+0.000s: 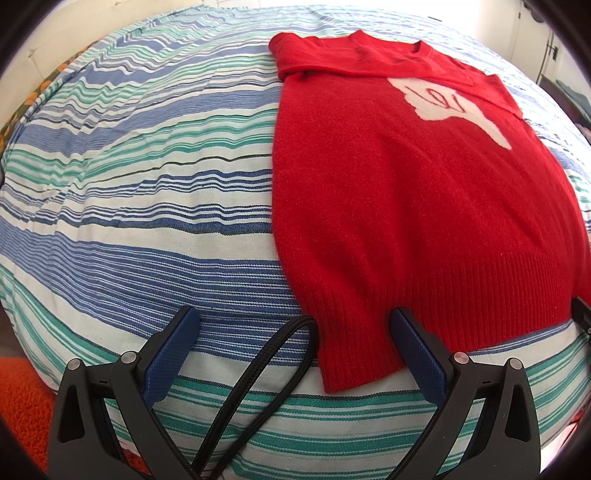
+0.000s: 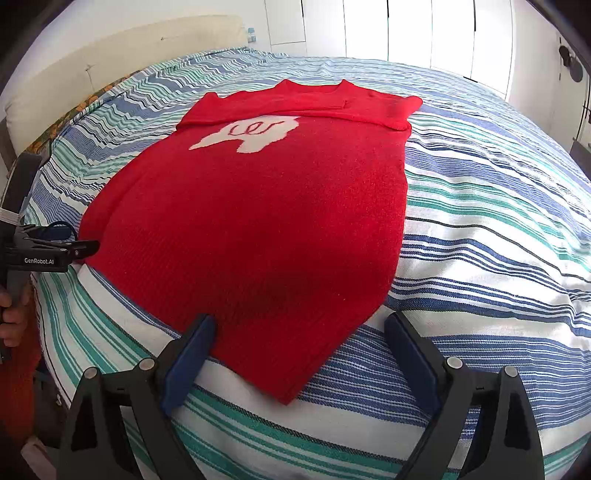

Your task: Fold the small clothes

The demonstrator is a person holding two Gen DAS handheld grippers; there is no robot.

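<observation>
A red knitted sweater with a white motif lies flat on the striped bed, both sleeves folded across the chest; it also shows in the right wrist view. My left gripper is open, its jaws straddling the sweater's near left hem corner. My right gripper is open, its jaws straddling the near right hem corner. The left gripper also shows from the side at the left edge of the right wrist view.
The bed has a blue, green and white striped cover. A black cable loops between the left gripper's jaws. A beige headboard and white cupboard doors stand behind. An orange rug lies below the bed edge.
</observation>
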